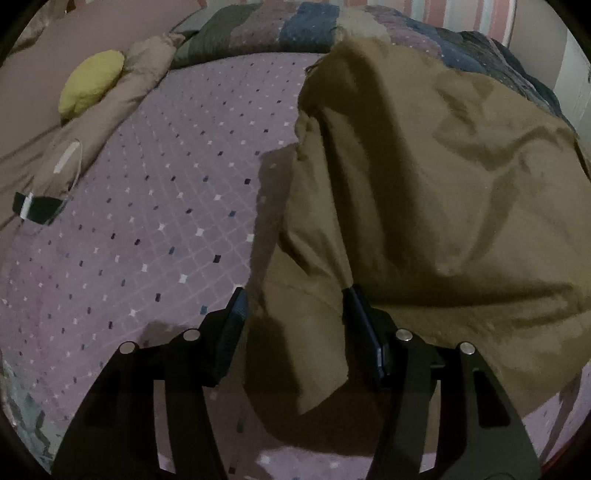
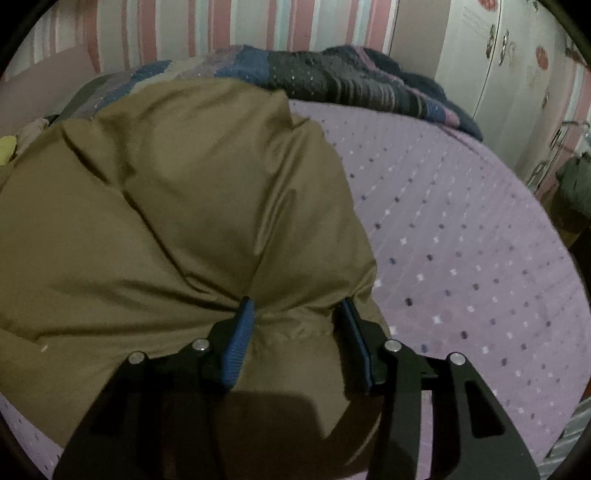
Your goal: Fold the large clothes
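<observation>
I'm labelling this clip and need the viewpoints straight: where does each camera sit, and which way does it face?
Left wrist view: on the left gripper, angled down at the lilac bedspread; its two fingers straddle the left edge of the olive-brown garment.
Right wrist view: on the right gripper, angled down along its fingers, which bracket a bunched hem of the garment; striped wall behind.
Shared: the garment, the bedspread, the patchwork blanket at the far end.

olive-brown garment (image 1: 424, 177), large and puffy, lies rumpled in a creased heap on the lilac dotted bedspread (image 1: 155, 206), near edge bunched.
</observation>
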`<action>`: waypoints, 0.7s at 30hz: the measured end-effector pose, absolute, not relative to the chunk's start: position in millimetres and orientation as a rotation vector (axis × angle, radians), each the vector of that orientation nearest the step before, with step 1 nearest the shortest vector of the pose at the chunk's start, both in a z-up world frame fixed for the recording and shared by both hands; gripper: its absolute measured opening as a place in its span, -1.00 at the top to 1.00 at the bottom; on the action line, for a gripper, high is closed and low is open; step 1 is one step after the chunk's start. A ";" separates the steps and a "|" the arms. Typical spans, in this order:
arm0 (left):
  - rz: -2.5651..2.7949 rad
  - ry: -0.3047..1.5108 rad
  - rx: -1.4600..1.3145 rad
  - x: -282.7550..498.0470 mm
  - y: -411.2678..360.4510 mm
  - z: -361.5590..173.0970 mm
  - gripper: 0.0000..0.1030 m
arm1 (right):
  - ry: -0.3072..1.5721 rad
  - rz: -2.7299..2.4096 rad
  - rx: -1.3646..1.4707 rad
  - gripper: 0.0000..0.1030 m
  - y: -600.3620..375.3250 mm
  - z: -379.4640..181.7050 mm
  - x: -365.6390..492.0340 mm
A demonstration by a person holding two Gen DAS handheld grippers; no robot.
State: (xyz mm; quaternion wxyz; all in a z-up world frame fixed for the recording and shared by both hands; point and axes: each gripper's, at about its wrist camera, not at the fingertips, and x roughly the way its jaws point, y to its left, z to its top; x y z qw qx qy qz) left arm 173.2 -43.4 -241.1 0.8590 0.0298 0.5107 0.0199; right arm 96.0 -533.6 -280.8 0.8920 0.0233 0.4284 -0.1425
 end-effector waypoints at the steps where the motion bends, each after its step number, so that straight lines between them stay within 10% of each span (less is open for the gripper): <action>1: 0.041 1.074 0.060 175.5 -42.5 -243.0 -0.10 | 0.889 -0.292 0.053 0.05 -534.0 -282.9 97.3; 8: 0.057 1.084 0.053 180.4 -42.6 -239.9 -0.12 | 0.884 -0.275 0.092 0.03 -540.0 -269.7 82.8; 12: 0.072 1.027 0.074 150.9 -45.9 -208.4 -0.66 | 0.844 -0.209 0.113 -0.02 -524.3 -240.3 54.6; 14: 0.064 0.979 0.059 132.1 -48.9 -190.7 -0.90 | 0.821 -0.167 0.126 -0.40 -508.3 -224.0 36.2; 21: 0.027 0.865 0.055 64.8 -70.7 -139.1 -0.94 | 0.732 -0.084 0.188 -0.74 -460.4 -183.9 -8.9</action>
